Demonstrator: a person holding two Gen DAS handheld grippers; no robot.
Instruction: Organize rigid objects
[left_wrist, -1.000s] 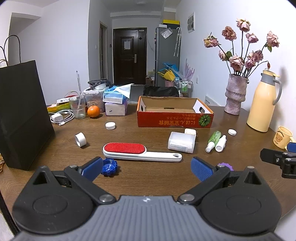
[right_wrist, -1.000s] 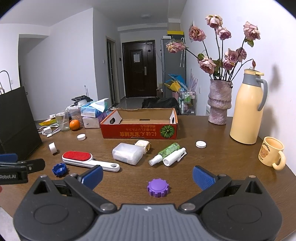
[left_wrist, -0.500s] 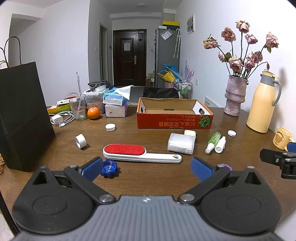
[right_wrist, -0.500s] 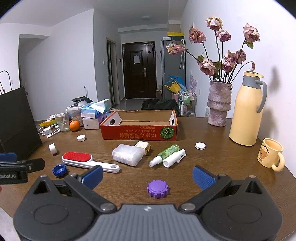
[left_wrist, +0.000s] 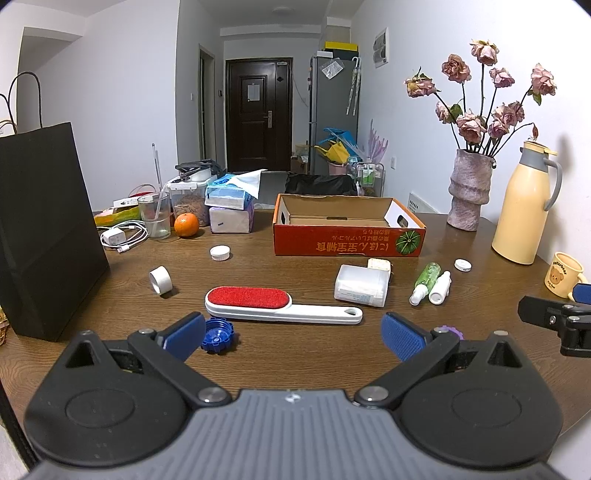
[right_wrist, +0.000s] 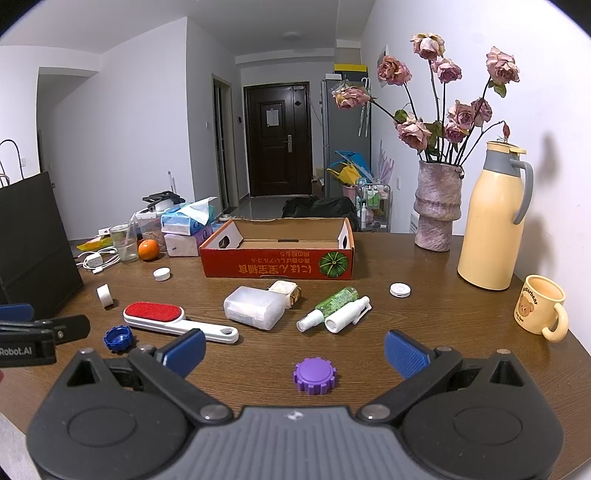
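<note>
From where I sit, nothing is sorted yet: the cardboard box (right_wrist: 277, 254) at the back of the table (right_wrist: 424, 325) looks empty as far as I can see in. In front of the box lie the lint brush (left_wrist: 277, 303), the translucent case (right_wrist: 255, 308), the two spray bottles (right_wrist: 334, 308) and the loose caps, purple cap (right_wrist: 314, 375) nearest me, blue cap (left_wrist: 218, 335) left of it. My left gripper (left_wrist: 291, 334) and right gripper (right_wrist: 293, 352) both hover with fingers wide apart, holding nothing. Against a second ago, almost nothing differs; the views sit slightly lower, objects unmoved.
</note>
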